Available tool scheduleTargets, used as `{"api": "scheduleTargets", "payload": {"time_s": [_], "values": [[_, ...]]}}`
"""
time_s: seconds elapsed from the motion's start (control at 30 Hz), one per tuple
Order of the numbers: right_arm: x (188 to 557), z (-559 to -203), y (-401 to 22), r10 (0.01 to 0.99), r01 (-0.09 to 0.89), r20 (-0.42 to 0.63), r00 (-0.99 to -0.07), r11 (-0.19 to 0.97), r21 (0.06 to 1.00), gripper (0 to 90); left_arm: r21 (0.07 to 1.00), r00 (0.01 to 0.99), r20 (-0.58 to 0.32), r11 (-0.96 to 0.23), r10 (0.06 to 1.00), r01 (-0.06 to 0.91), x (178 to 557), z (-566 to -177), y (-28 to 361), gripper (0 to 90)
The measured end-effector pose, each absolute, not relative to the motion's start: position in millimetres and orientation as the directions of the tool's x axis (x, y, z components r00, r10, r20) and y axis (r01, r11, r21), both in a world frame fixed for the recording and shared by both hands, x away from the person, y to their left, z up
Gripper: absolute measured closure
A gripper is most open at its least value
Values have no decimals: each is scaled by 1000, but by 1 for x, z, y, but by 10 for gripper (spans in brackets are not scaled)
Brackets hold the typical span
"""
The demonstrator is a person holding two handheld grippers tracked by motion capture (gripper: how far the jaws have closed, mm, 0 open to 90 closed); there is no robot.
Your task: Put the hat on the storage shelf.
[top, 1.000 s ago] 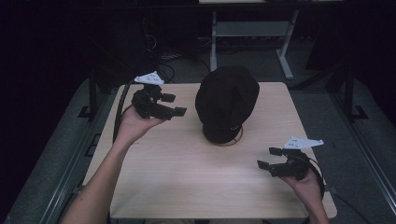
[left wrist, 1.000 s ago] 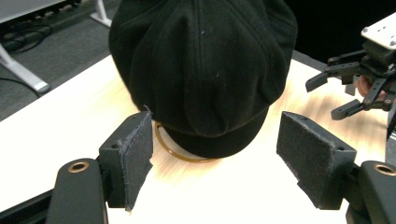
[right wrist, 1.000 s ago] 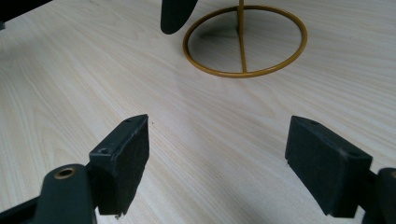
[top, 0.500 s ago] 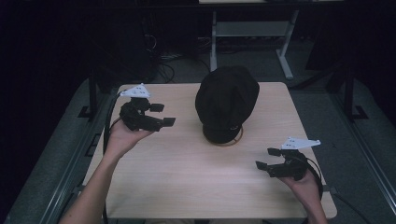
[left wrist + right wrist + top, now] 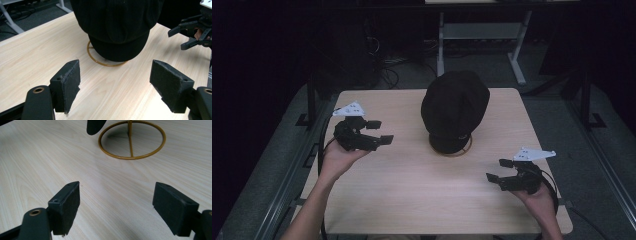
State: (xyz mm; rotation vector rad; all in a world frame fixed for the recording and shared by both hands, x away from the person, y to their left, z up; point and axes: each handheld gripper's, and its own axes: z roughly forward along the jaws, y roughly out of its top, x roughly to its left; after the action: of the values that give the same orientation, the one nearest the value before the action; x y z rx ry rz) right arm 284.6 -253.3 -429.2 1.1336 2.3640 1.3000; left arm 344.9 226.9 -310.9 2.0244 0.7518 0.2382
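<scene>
The black cap [image 5: 455,109] sits on a gold wire stand [image 5: 463,148] in the upper middle of the high view, toward the far edge of the pale wooden worktop [image 5: 412,200], with bare wood on all sides of it. The left hand-held gripper [image 5: 377,132] is held at the left of the frame near the worktop's left edge, jaws apart and pointing at the cap, well clear of it. The right hand-held gripper [image 5: 499,171] sits at the lower right near the near edge, jaws also apart; dark floor and a desk frame [image 5: 517,55] lie beyond.
</scene>
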Motion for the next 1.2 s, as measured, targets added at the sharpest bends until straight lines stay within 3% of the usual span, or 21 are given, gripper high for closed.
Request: {"api": "scheduleTargets", "payload": {"time_s": [1.2], "values": [[271, -434, -251, 716, 524, 158, -680, 325, 787, 215, 835, 741, -94, -352, 665, 422, 296, -361, 265, 237]]}}
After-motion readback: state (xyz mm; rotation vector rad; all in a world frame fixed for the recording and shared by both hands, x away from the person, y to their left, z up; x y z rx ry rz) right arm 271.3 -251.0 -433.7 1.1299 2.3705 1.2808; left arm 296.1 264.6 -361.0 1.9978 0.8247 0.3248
